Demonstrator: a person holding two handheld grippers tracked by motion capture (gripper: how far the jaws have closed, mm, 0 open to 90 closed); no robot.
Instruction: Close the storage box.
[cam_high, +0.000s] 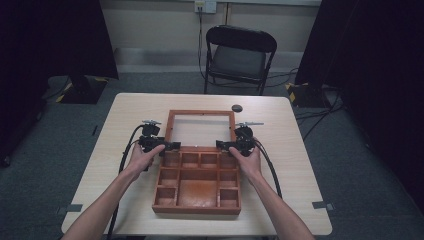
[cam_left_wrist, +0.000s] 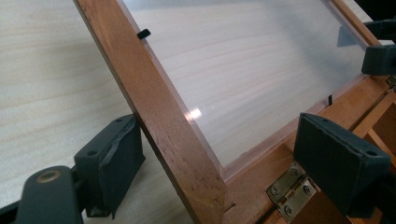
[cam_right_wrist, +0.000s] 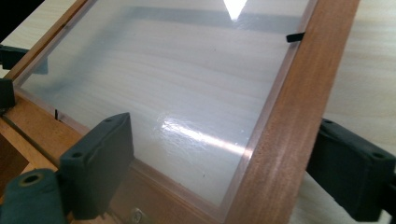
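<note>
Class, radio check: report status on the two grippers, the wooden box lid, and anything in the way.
Left gripper and right gripper open, each straddling a side rail of the lid. Lid lies flat open behind the box. Small dark disc beyond the lid, clear.

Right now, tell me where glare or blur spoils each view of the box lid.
High view: dim and soft, room edges dark, the wooden box and its open lid evenly lit, no glare. Left gripper view: one small bright glint on the clear lid panel, and the near jaws look soft. Right gripper view: a streak of glare low on the panel, plus a bright patch at the top edge.
</note>
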